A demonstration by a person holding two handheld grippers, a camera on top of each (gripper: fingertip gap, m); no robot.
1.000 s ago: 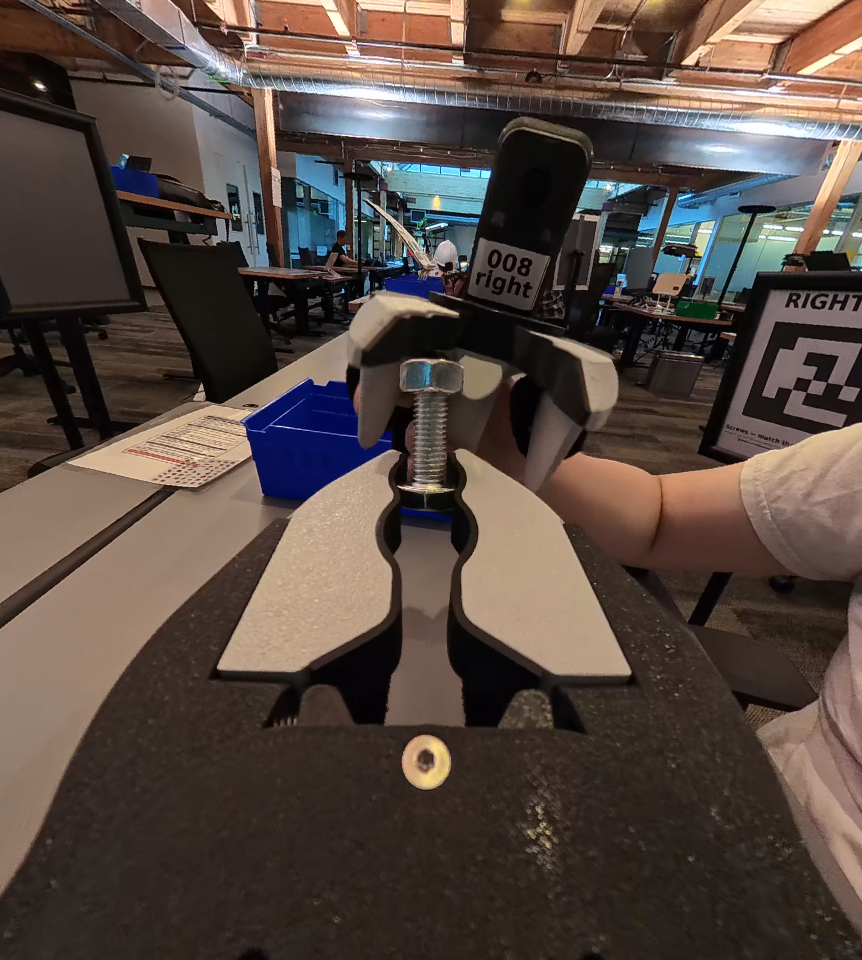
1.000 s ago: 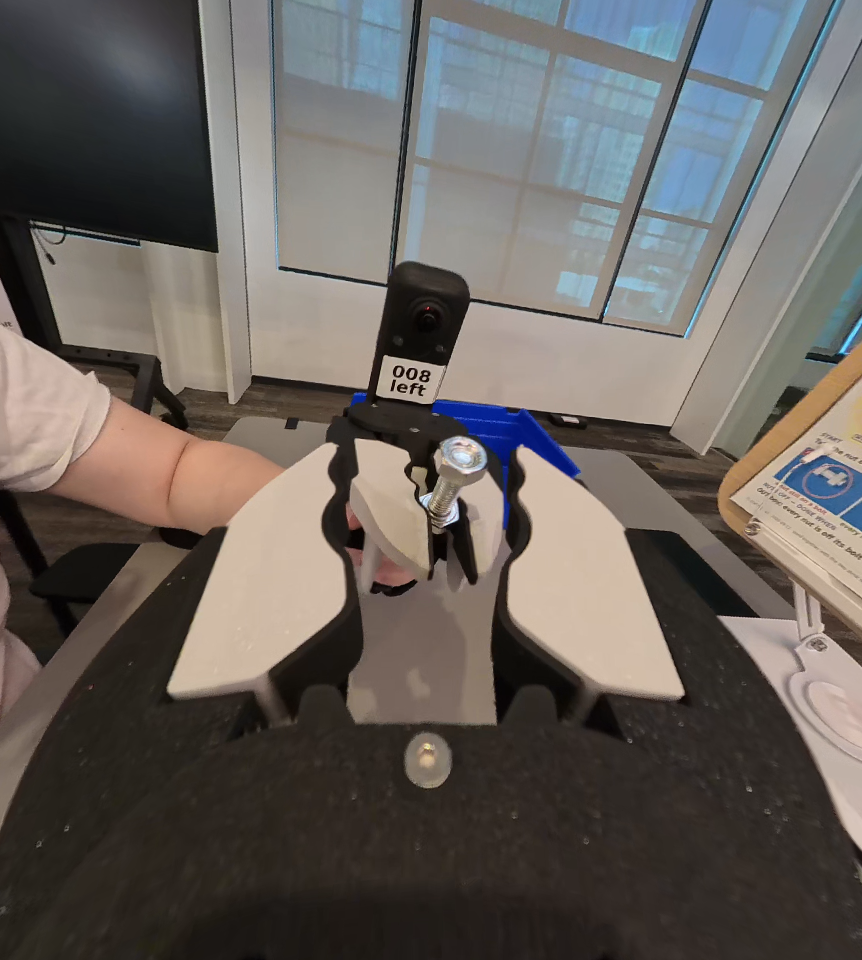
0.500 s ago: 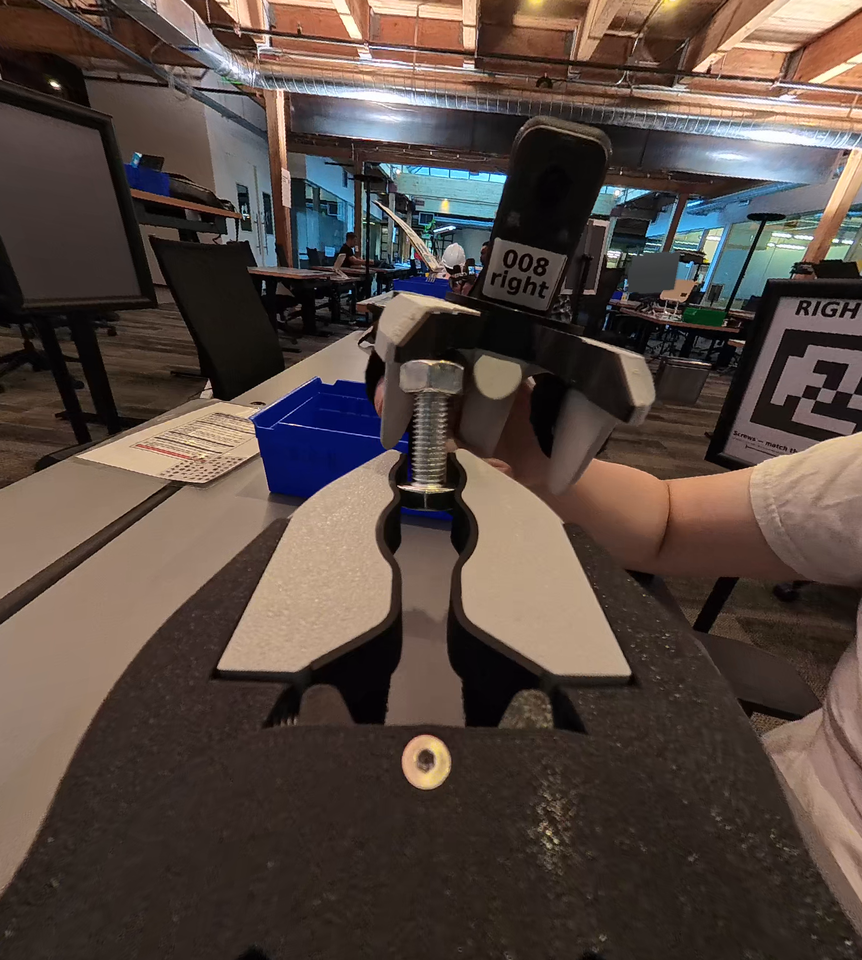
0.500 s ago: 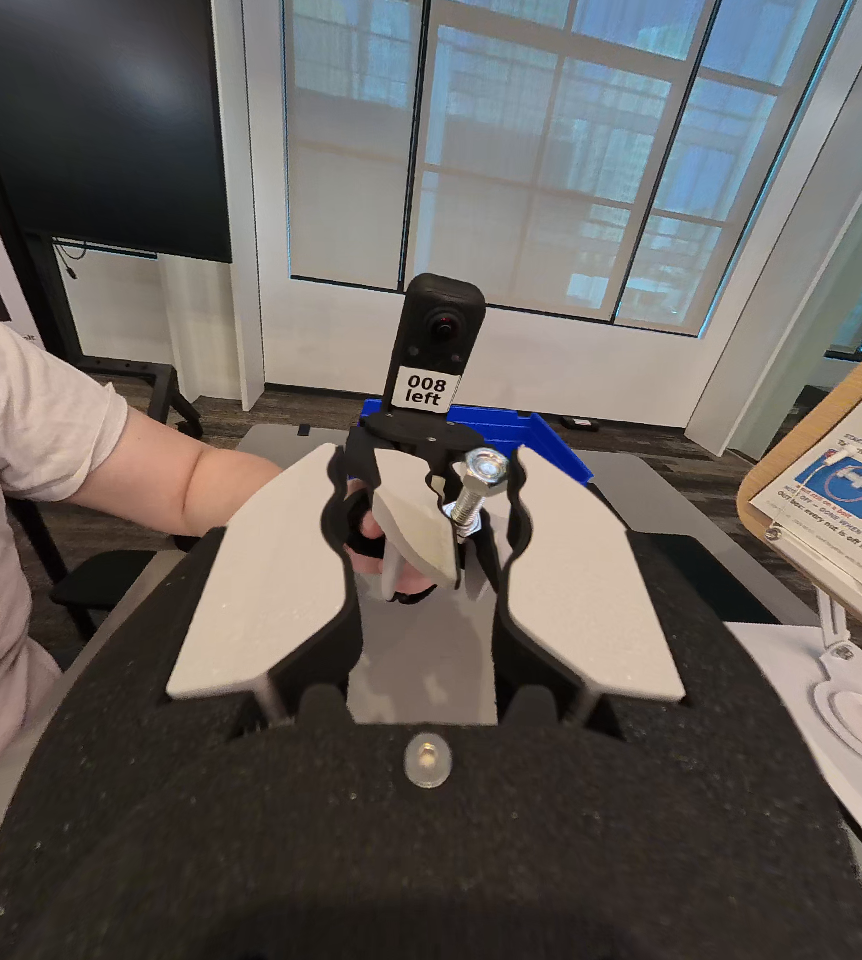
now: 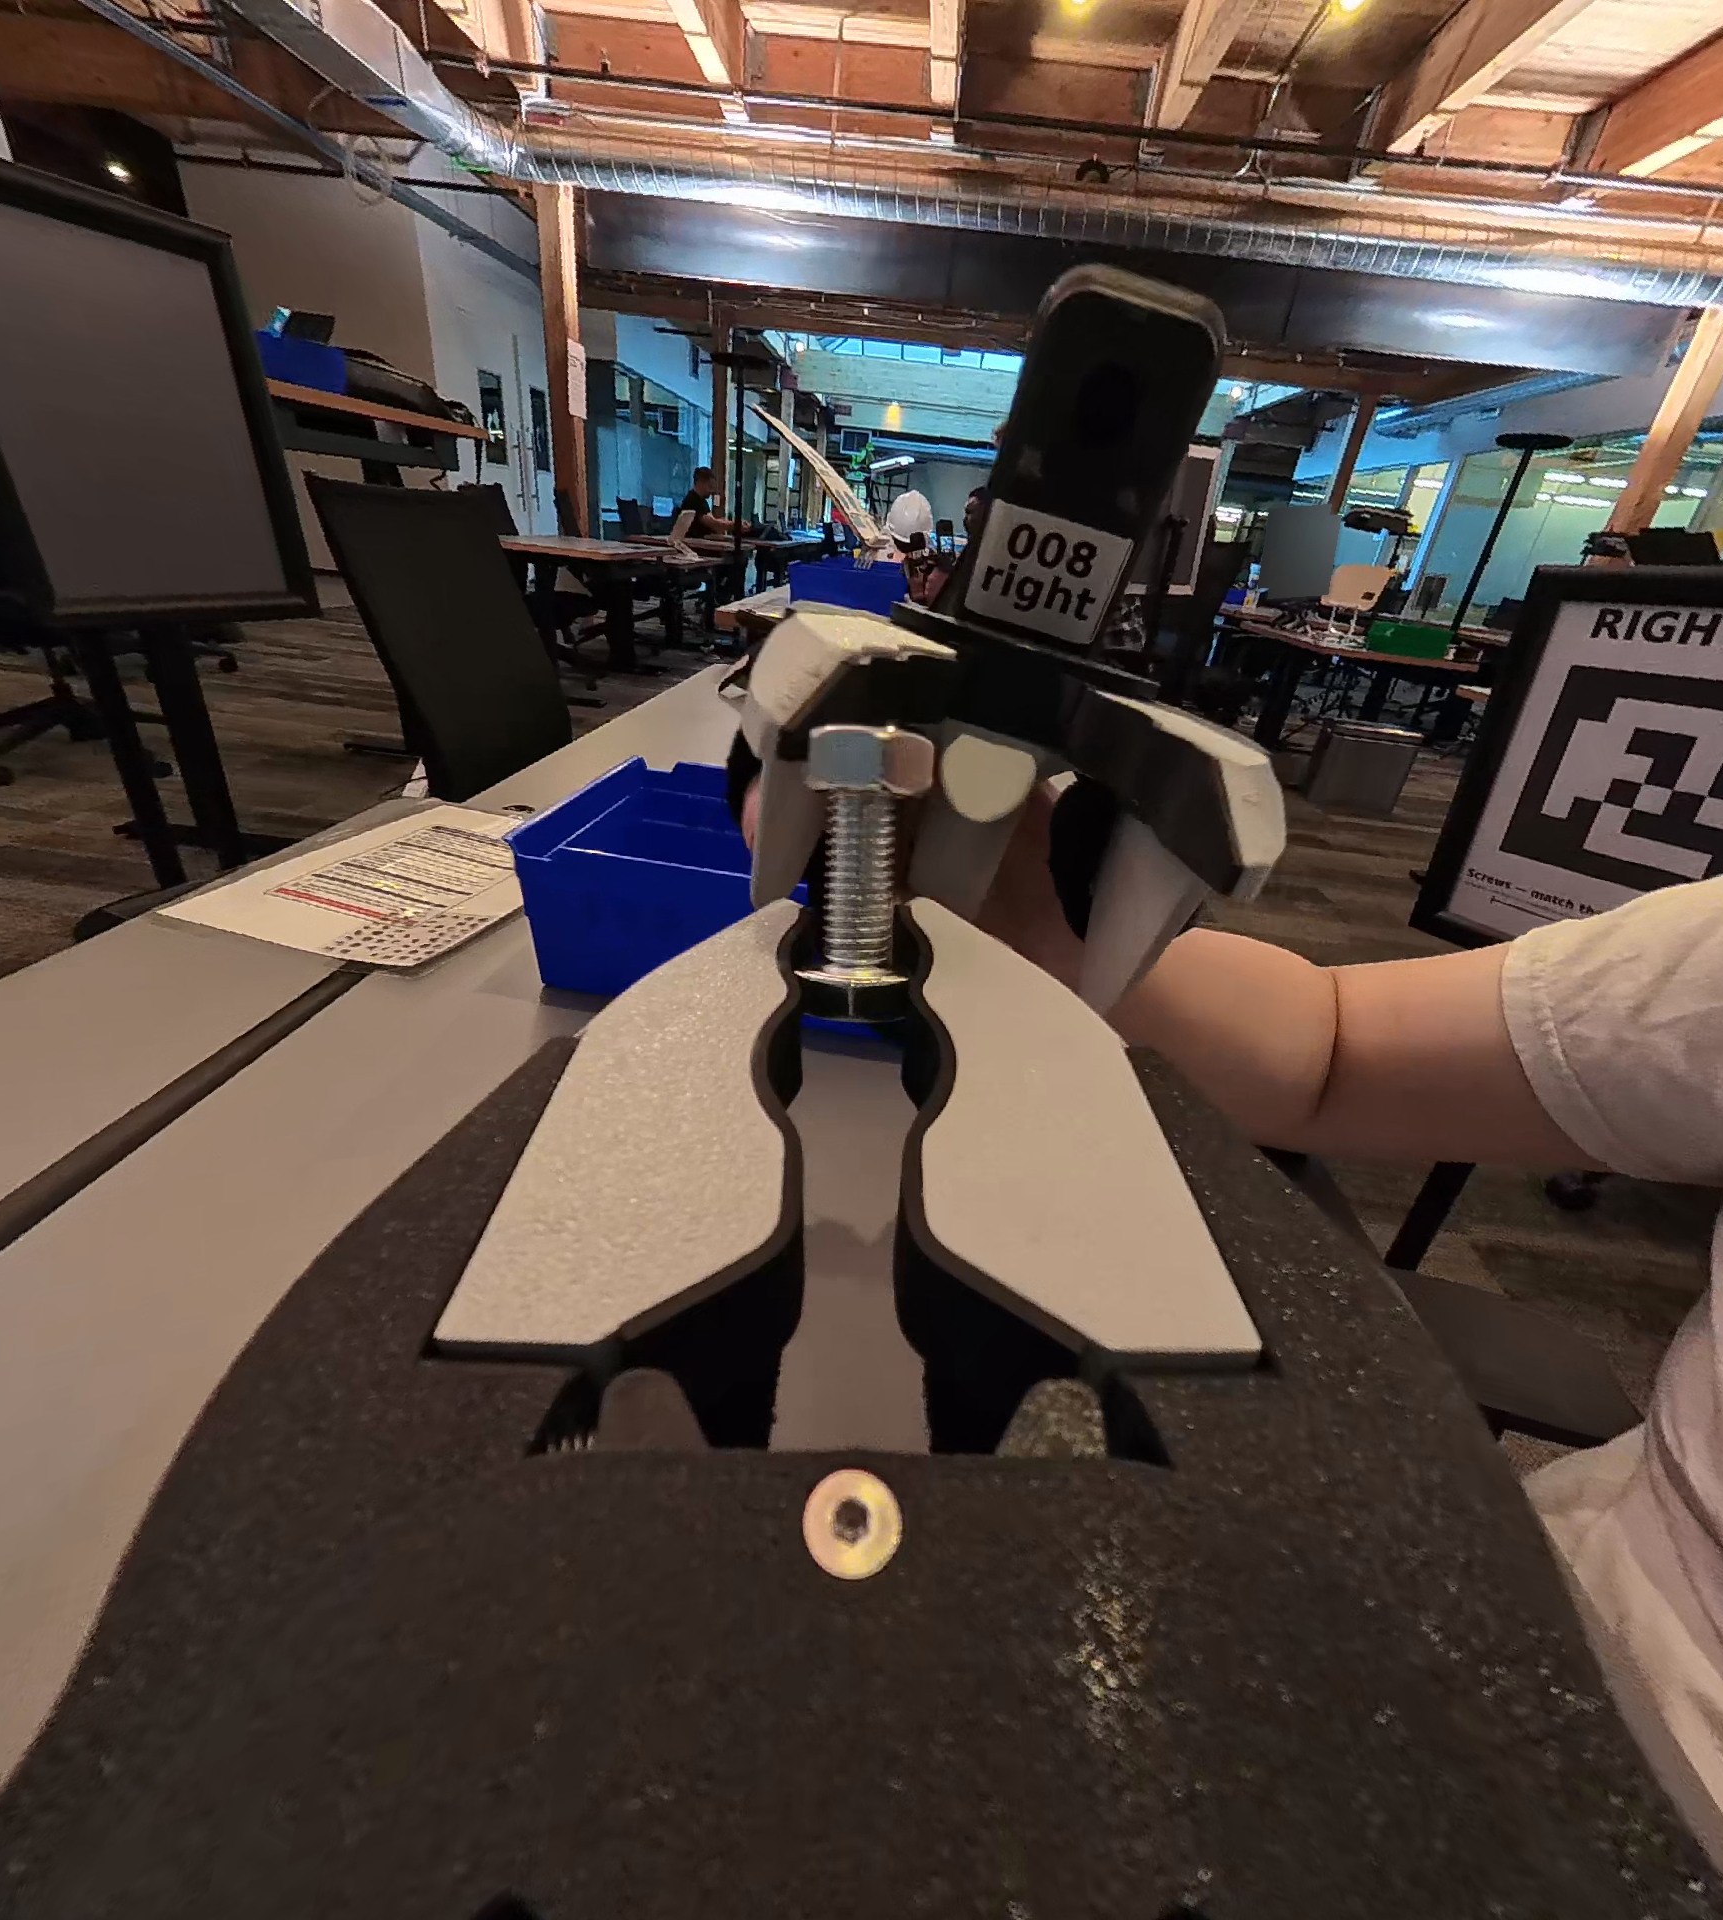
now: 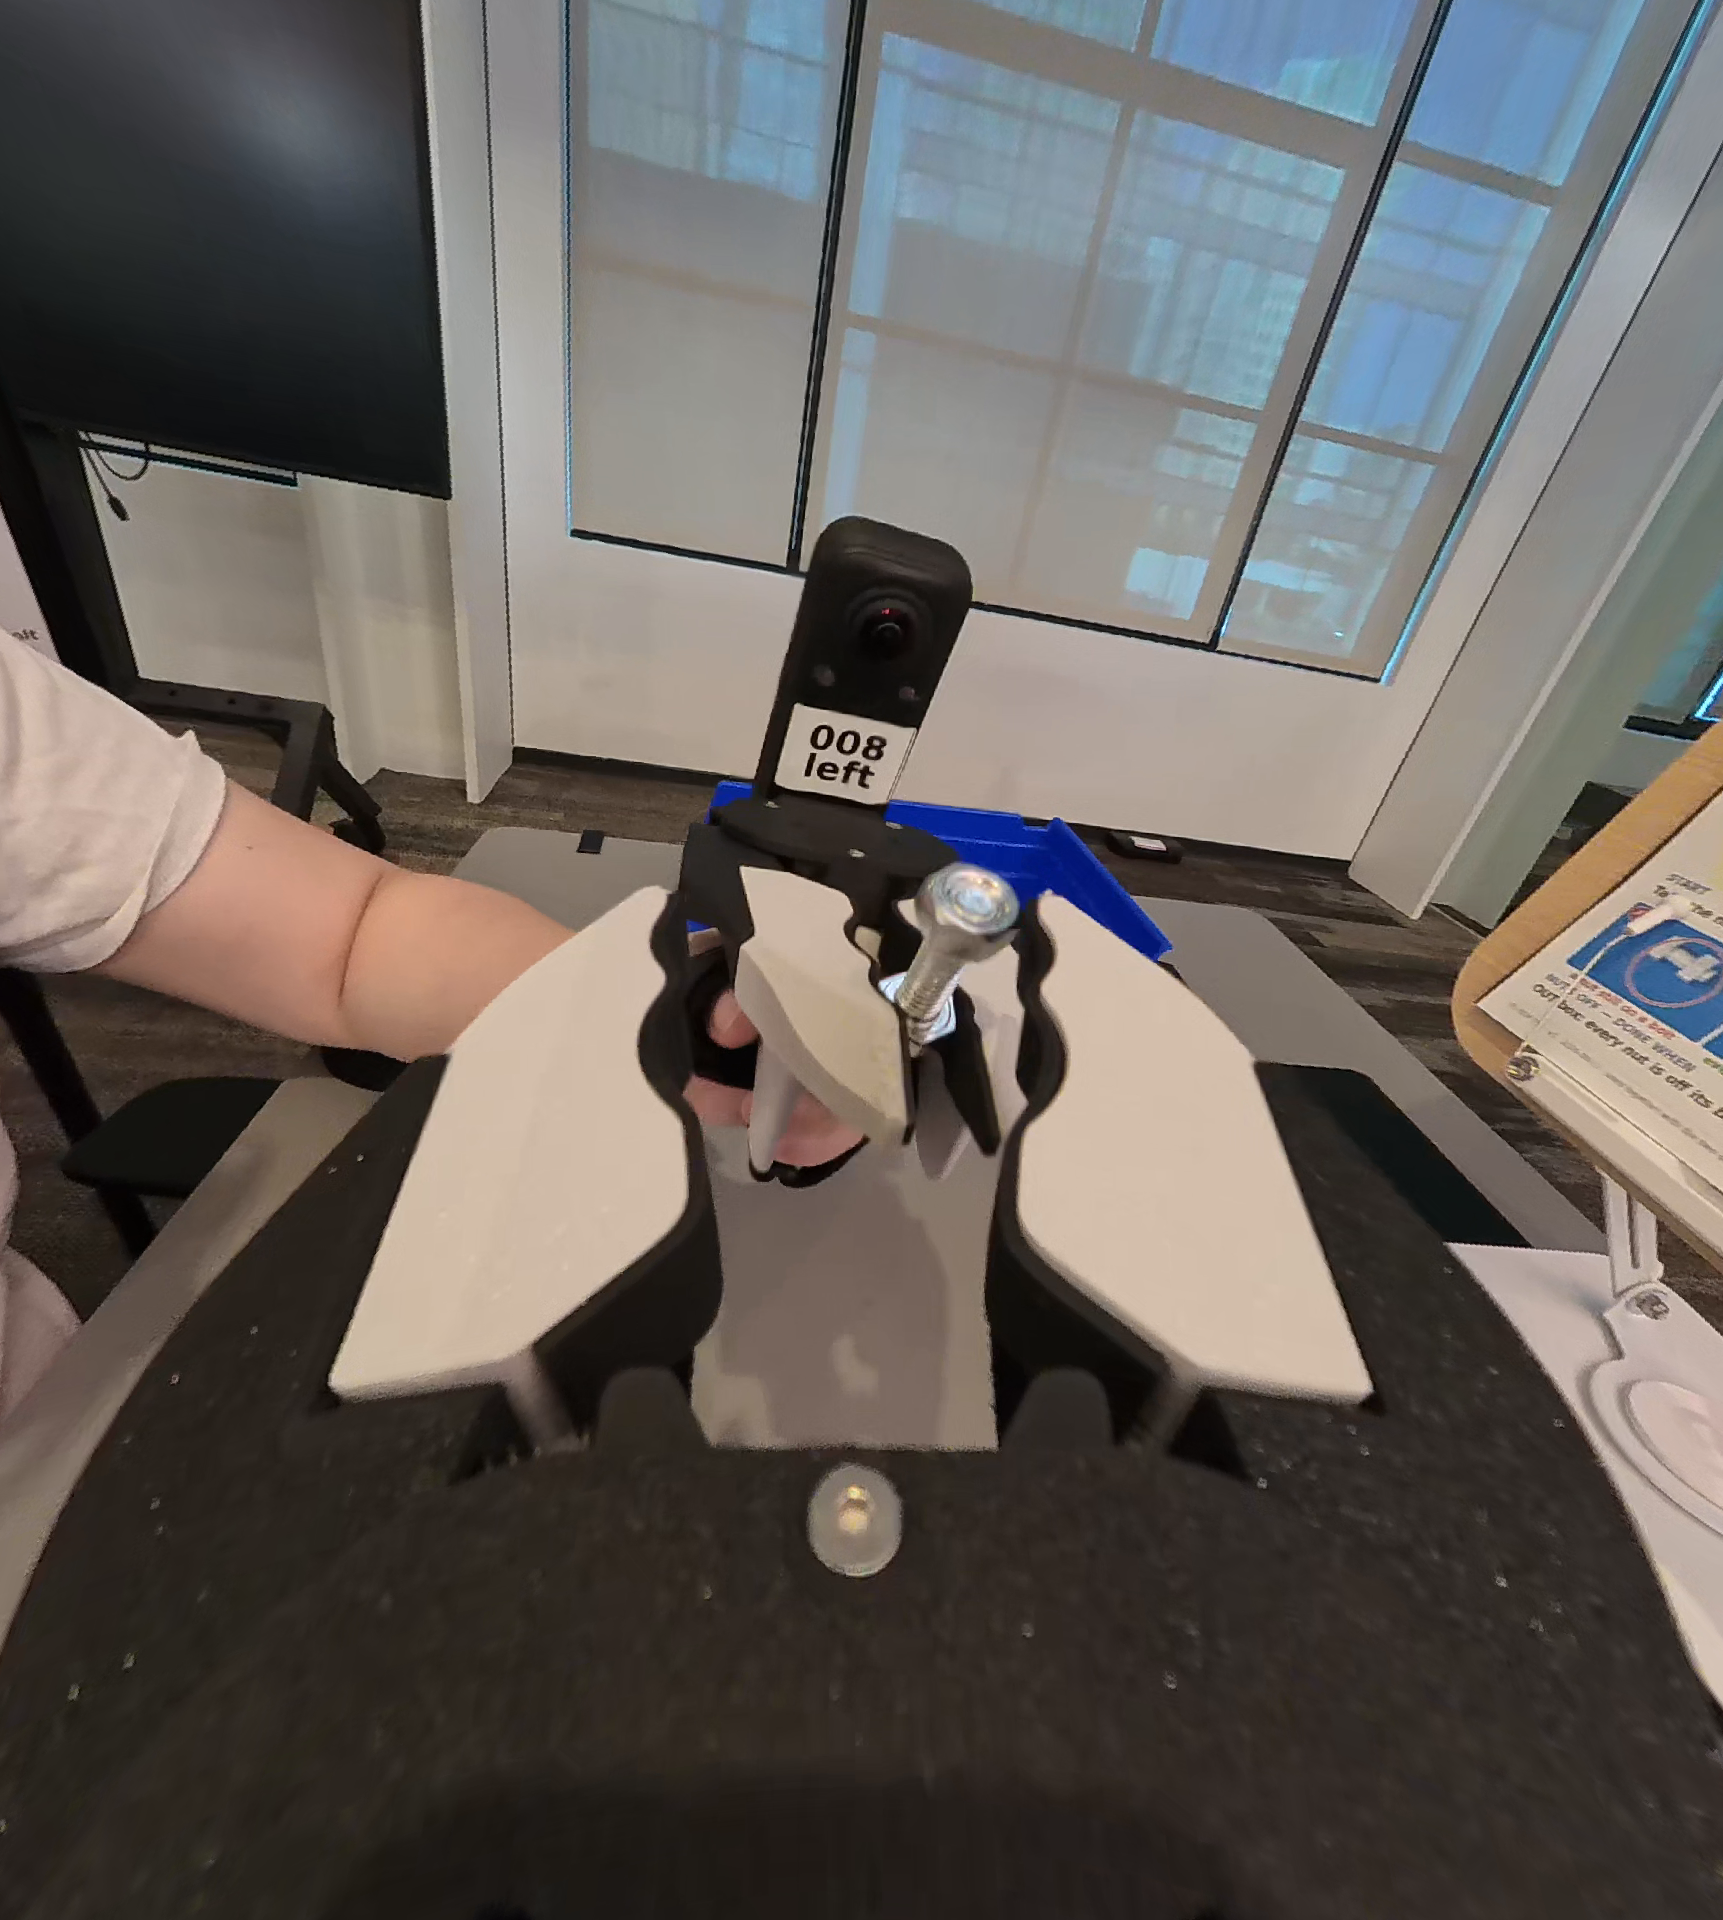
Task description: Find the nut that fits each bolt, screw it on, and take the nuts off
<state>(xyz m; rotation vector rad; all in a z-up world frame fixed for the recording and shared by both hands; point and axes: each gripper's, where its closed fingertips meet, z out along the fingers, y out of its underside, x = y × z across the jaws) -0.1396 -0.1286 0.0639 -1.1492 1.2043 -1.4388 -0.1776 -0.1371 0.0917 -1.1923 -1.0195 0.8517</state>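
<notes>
Bolt: silver bolt [image 5: 862,868] held upright in mid-air above the table [image 5: 109,1101], hex head uppermost, threads bare between head and nut.
Nut: nut [image 5: 852,989] sits at the lower end of the shank, caught between the tips of the left tool.
Left tool: left tool [image 5: 852,982] is pressed in on the nut, pinching it on both sides; fingers [image 5: 649,1143] lie nearly parallel.
Right tool: right tool [image 6: 852,997] stands spread wide; in its own view the bolt head lies between its tips, touching neither as far as can be judged.
Step in hand: judged to be turning nut and bolt against each other, the right tool about to take the head.
Recommended practice: seat the right tool squarely on the head flats, keep its axis in line with the shank, turn in short strokes, hold the nut firm without tilting.
Risk: a skewed grip may let the bolt slip or drop.
Surface: grey table, smooth; blue bin [image 5: 628,883] stands just behind the bolt; printed sheet [image 5: 389,888] to the left.
Room: open workshop with timber ceiling, desks, chairs; large windows on the opposite side.
</notes>
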